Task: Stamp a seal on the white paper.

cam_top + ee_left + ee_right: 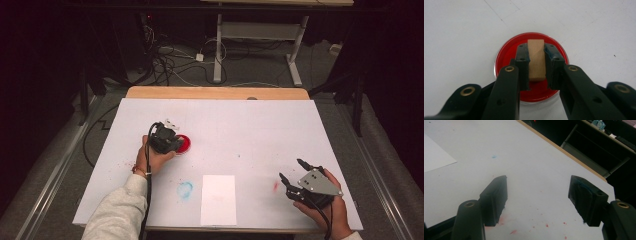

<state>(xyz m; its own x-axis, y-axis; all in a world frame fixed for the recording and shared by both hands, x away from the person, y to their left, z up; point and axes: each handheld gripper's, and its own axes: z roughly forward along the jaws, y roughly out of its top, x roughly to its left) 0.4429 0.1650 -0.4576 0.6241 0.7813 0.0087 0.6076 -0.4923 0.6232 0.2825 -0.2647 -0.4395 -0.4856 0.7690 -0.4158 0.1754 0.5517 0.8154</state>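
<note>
A round red dish (506,53) sits on the white table sheet (461,30), left of the middle in the high view (185,144). My left gripper (537,51) hangs right over it, shut on a small tan wooden block (536,60) that stands upright between the pads, its lower end over the red surface. From above, the left gripper (165,137) hides the block. My right gripper (291,168) rests near the table's front right corner, open, with nothing between its fingers (537,180).
A white paper sheet (218,199) lies at the front middle, with a blue smudge (184,190) to its left and a red smudge (275,186) to its right. Red specks (514,231) dot the sheet under the right gripper. A wooden table edge (215,92) runs along the back.
</note>
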